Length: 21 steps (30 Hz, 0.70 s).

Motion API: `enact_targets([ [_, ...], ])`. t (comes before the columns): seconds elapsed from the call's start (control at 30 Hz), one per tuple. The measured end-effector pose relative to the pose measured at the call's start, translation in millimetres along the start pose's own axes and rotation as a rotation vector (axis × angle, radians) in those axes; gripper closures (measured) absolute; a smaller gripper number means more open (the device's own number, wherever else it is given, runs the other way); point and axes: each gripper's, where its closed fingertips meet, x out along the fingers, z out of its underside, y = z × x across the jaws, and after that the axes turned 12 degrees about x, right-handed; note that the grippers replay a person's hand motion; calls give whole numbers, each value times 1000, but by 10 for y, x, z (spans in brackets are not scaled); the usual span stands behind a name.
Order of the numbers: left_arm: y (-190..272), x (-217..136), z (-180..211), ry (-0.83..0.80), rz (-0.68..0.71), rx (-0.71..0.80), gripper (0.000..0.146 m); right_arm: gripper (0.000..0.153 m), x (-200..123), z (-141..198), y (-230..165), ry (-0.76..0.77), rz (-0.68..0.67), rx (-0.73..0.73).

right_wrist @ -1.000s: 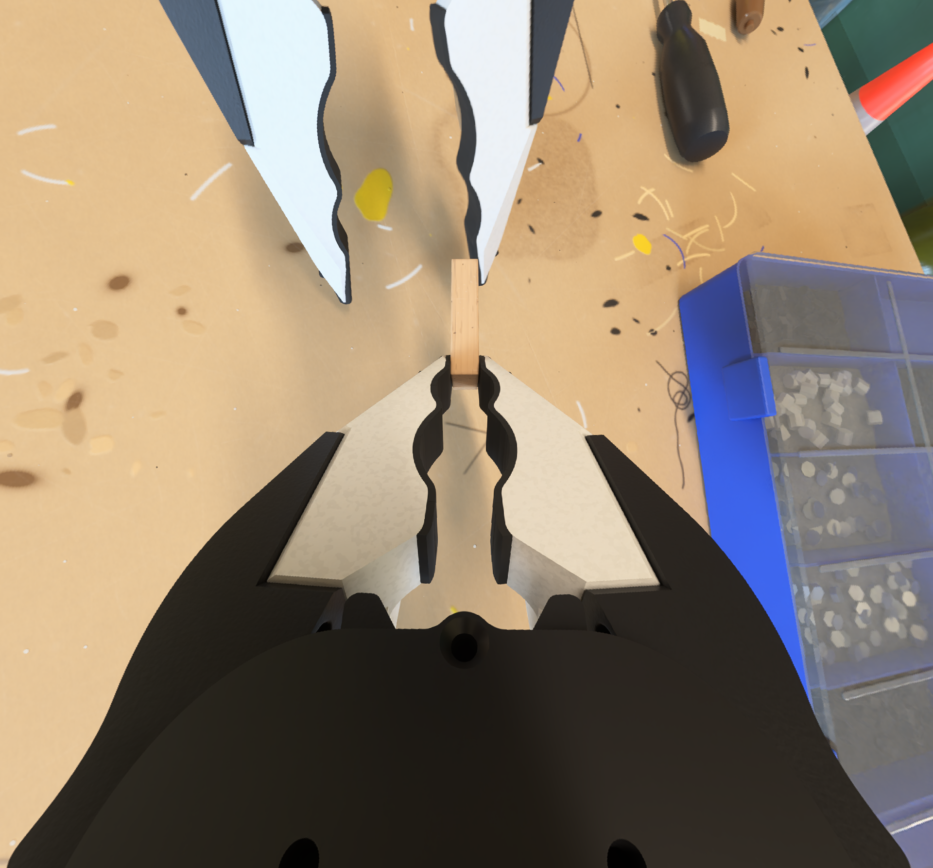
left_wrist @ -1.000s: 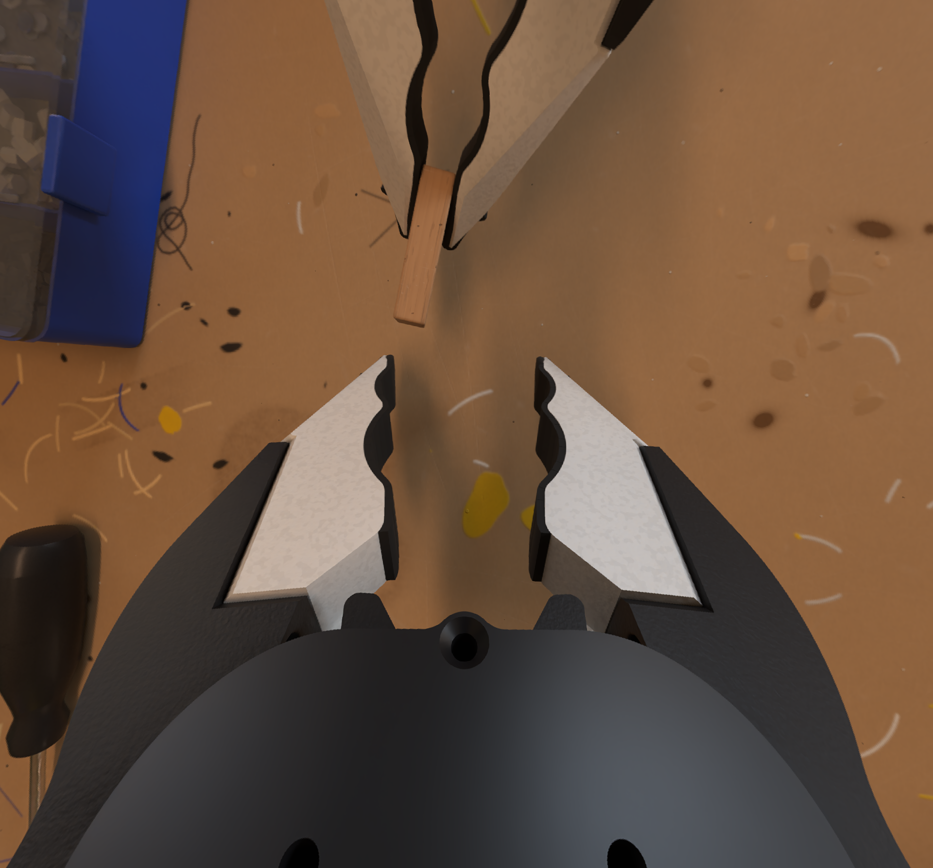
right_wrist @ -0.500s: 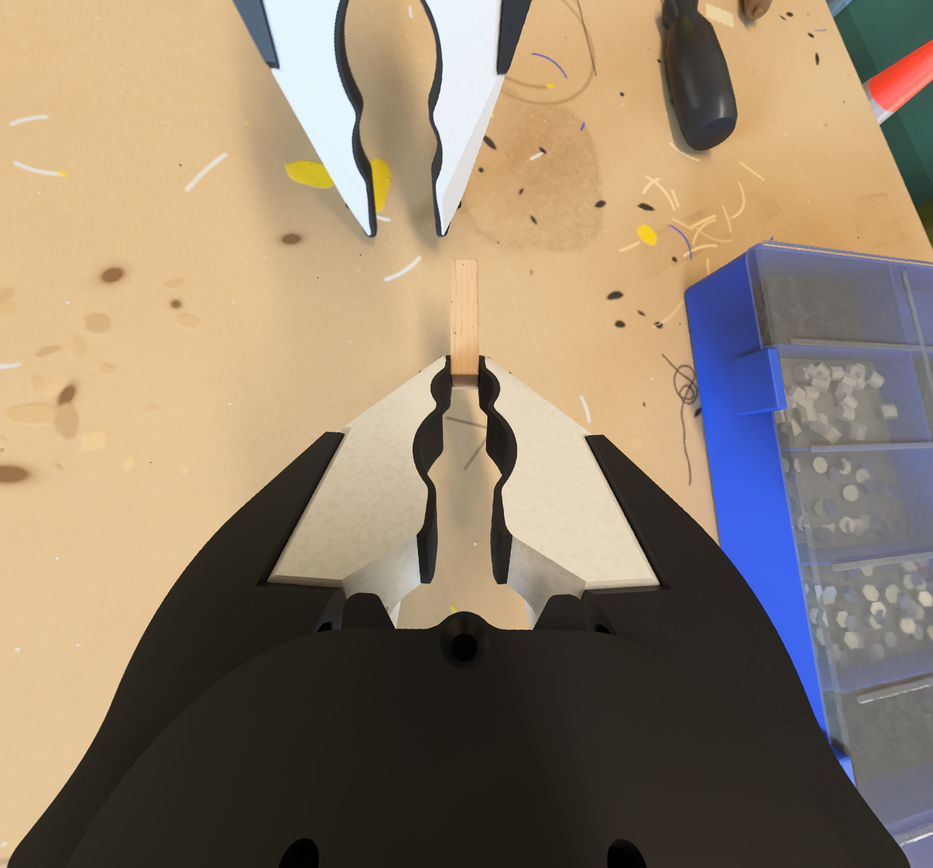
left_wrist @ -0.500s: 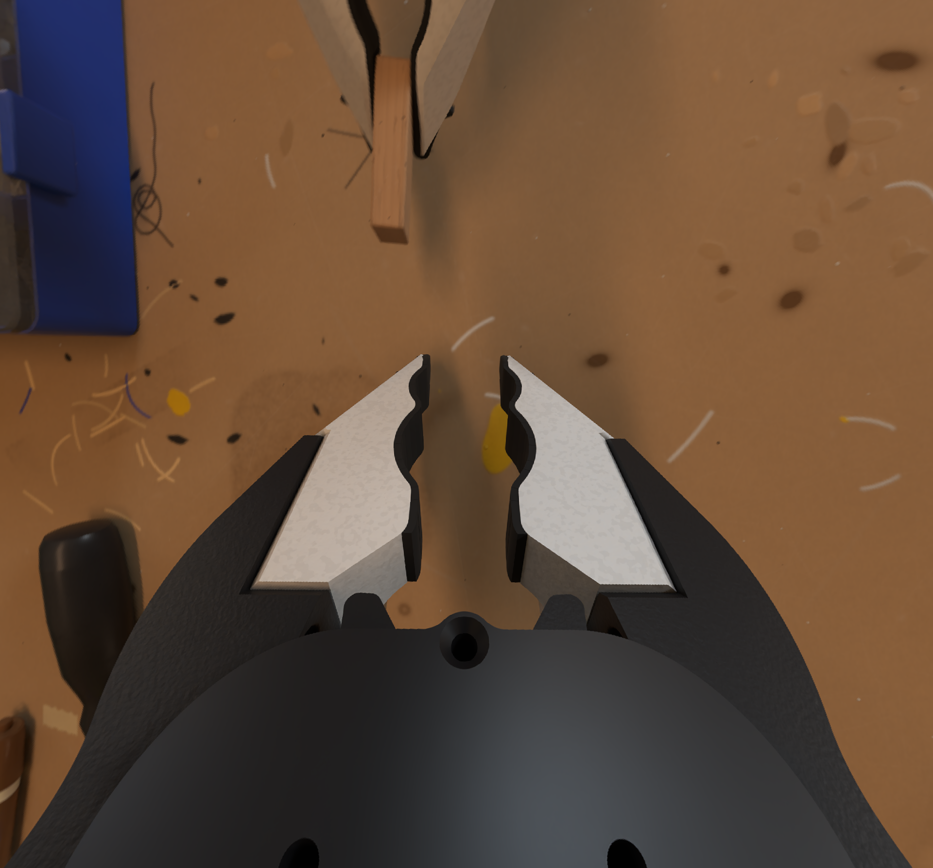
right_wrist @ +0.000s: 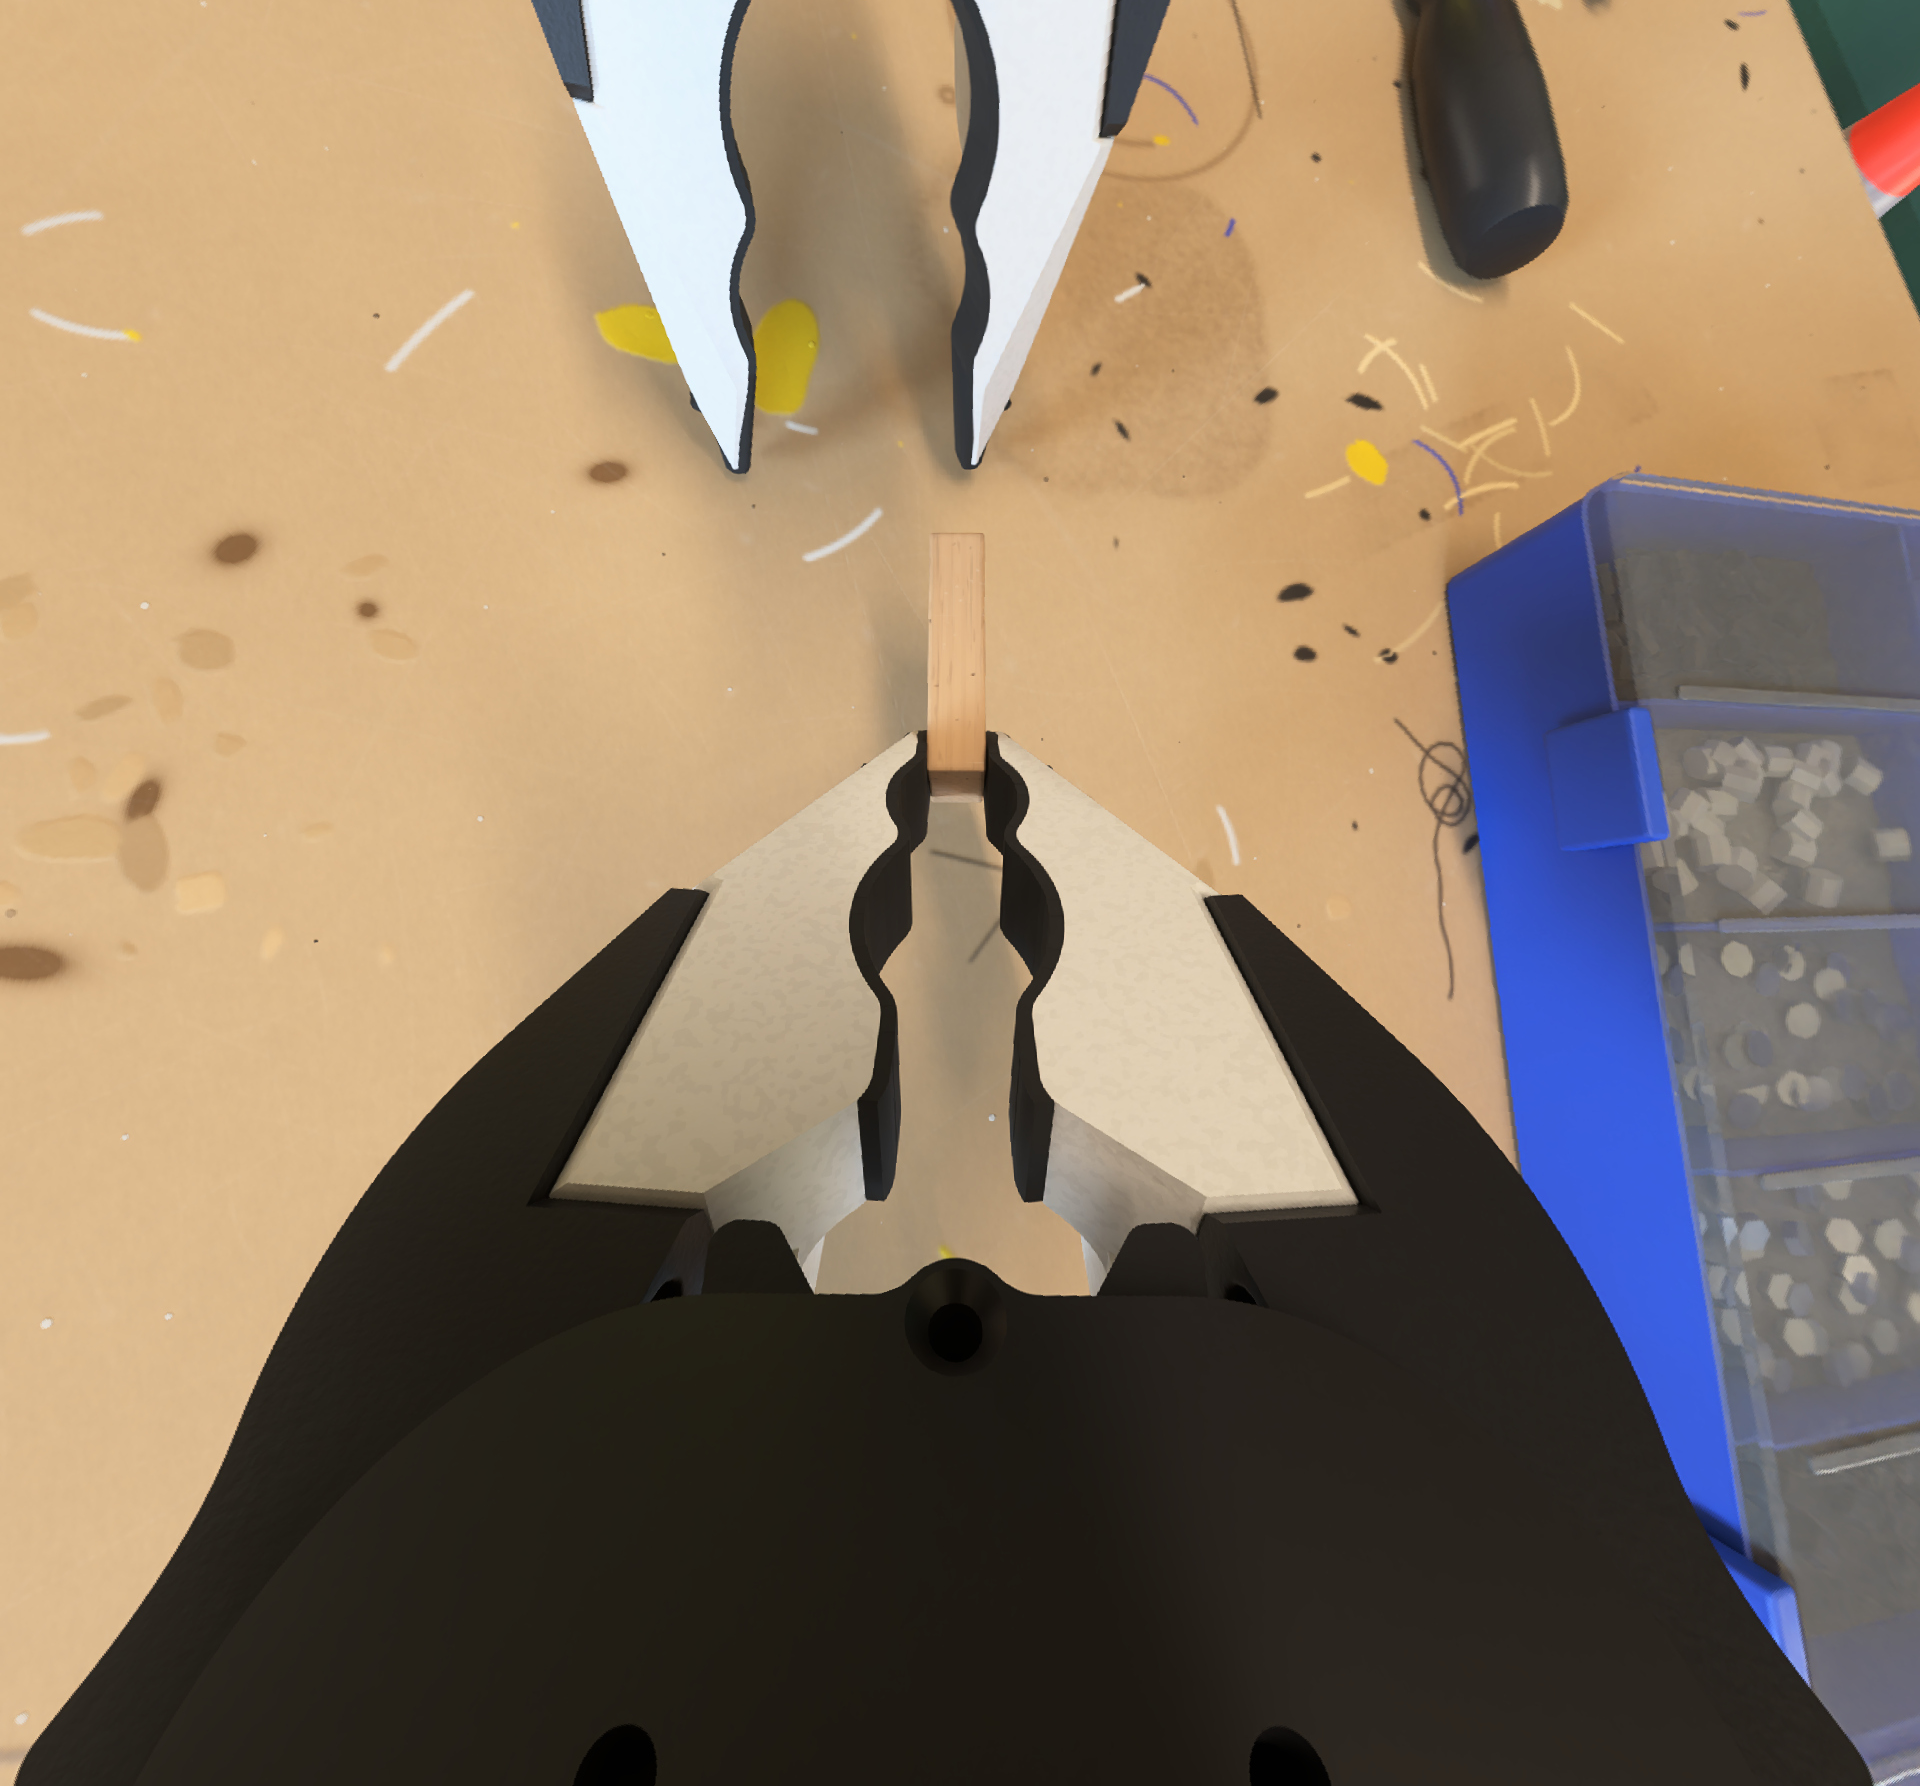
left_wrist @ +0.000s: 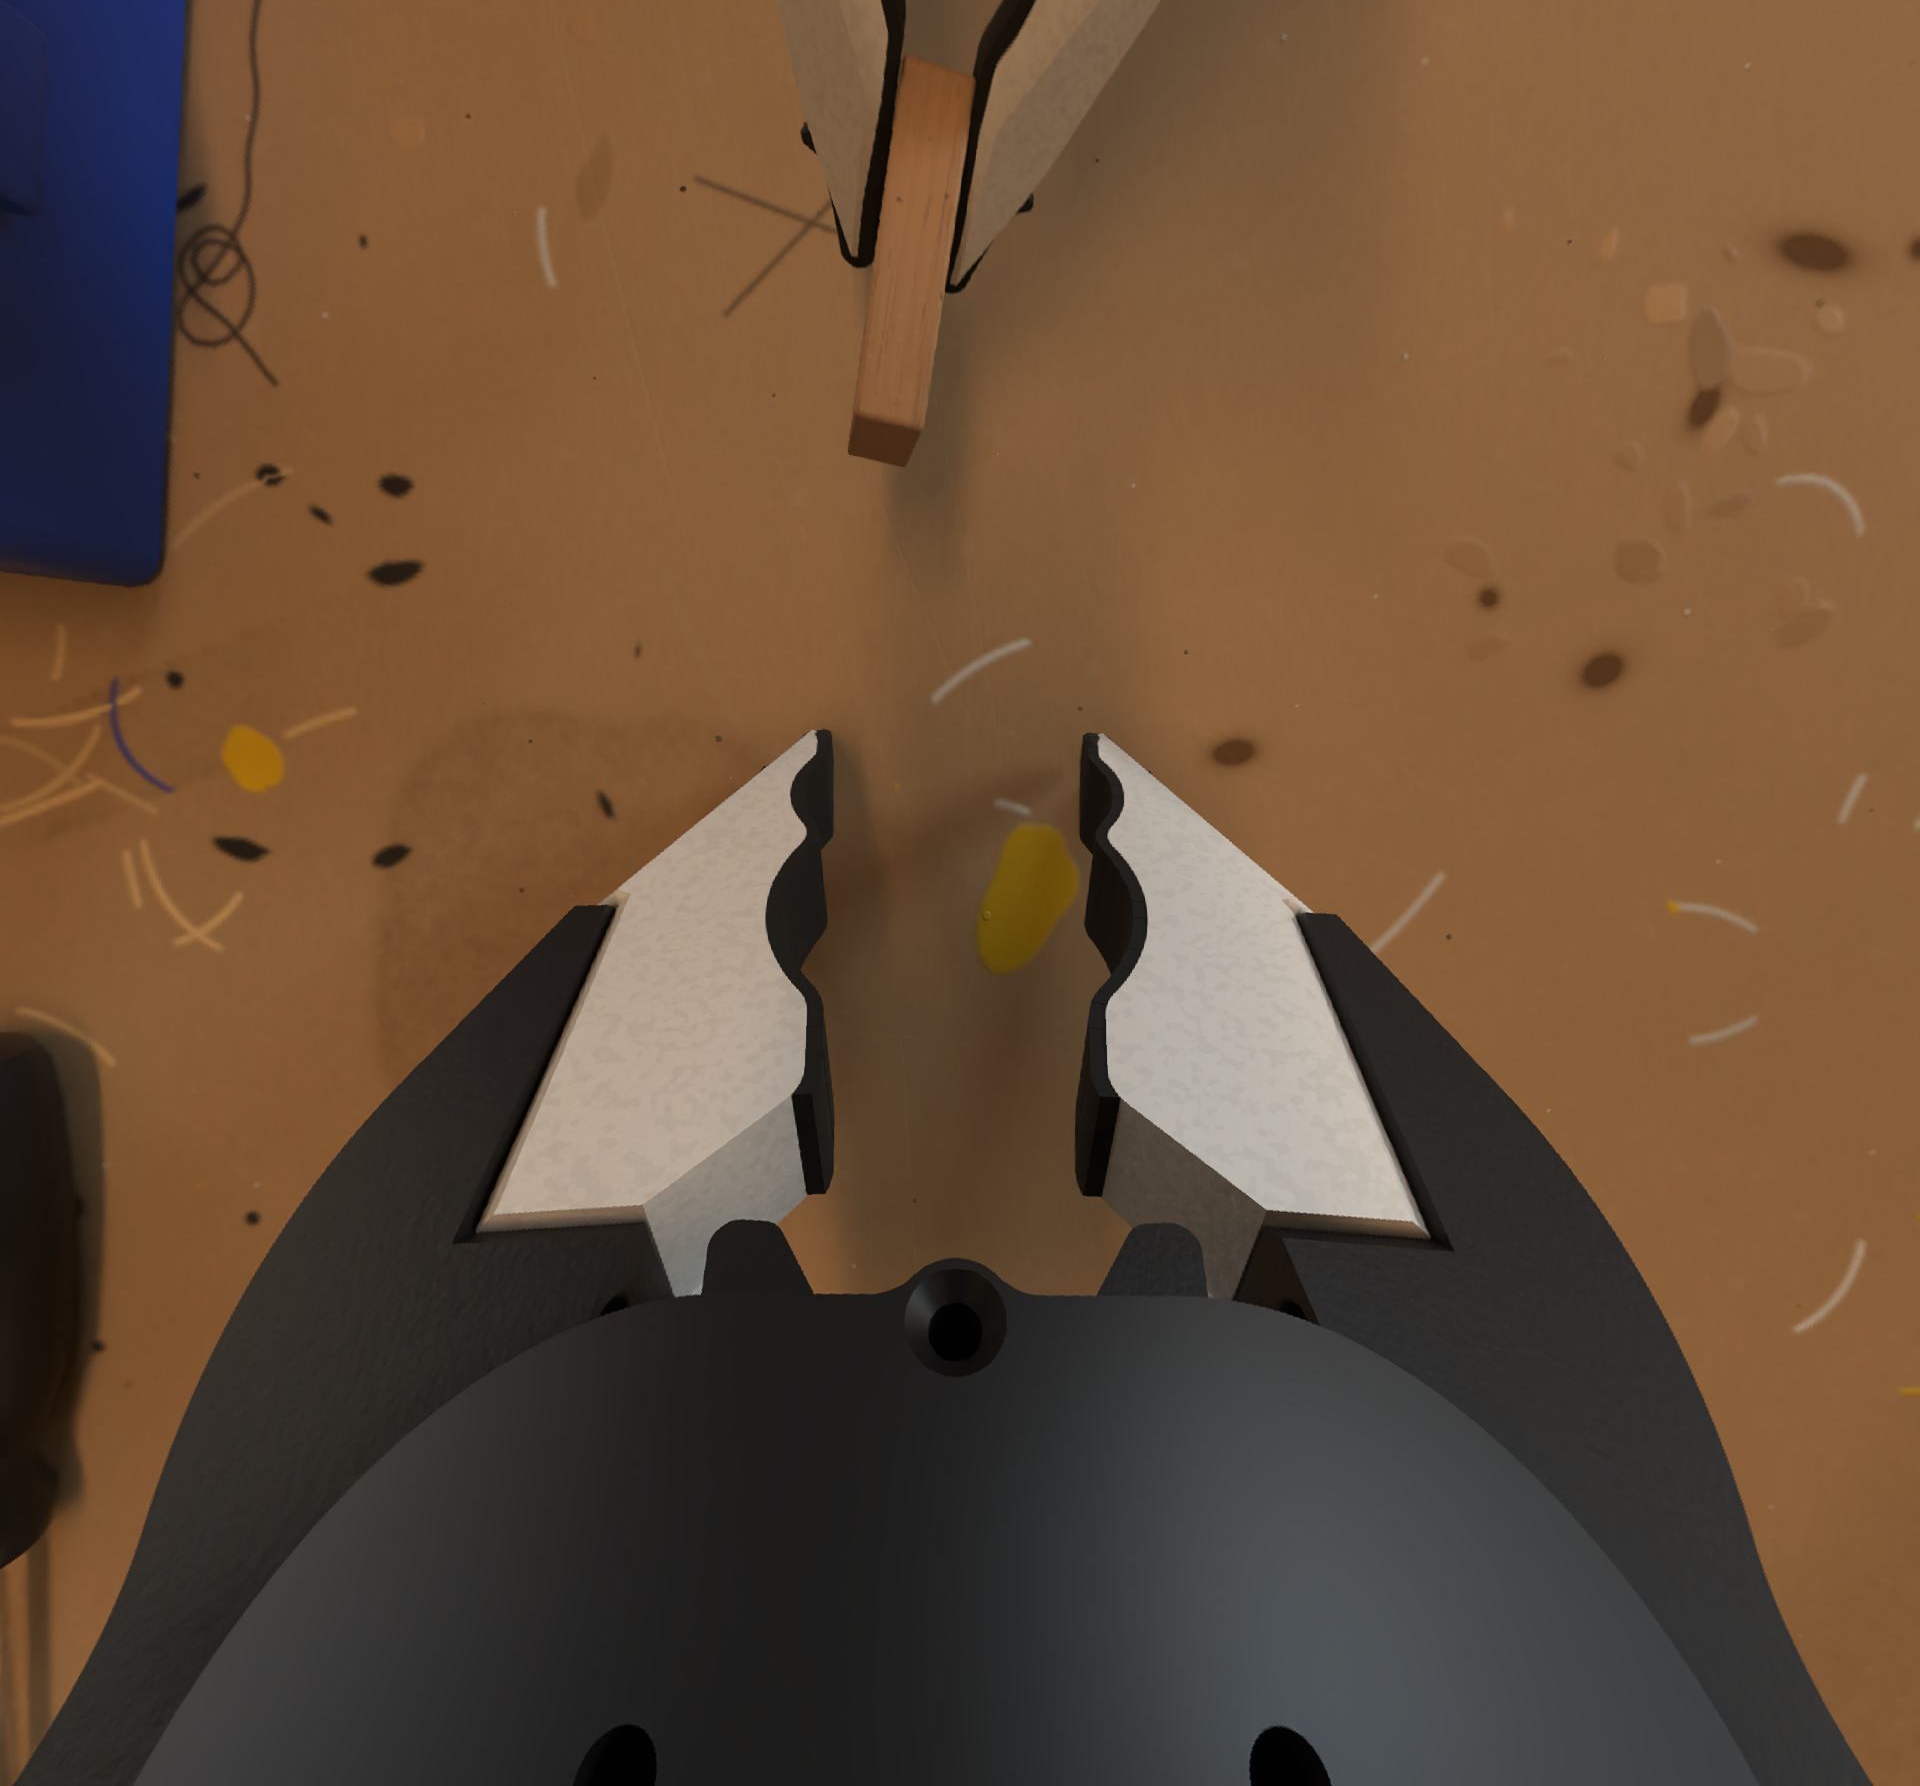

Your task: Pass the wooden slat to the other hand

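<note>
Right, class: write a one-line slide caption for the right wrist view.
Right claw grips a short pale wooden slat, its free end pointing at the open left claw.

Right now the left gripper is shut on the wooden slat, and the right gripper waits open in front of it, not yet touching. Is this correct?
Not quite: the sides are swapped. The right gripper is shut on the wooden slat, as the right wrist view shows. The left gripper is the one waiting open in front of it, not yet touching; the left wrist view shows the gap.
</note>
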Motion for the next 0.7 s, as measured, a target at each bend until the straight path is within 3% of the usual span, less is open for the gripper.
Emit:
enact_targets([
  [0.2,8,30,-46,15,20,-39,91,144,41,19,-46,-21,-18,-8],
  [0.7,3,76,-124,55,26,22,92,144,221,38,-251,-87,-81,-66],
])
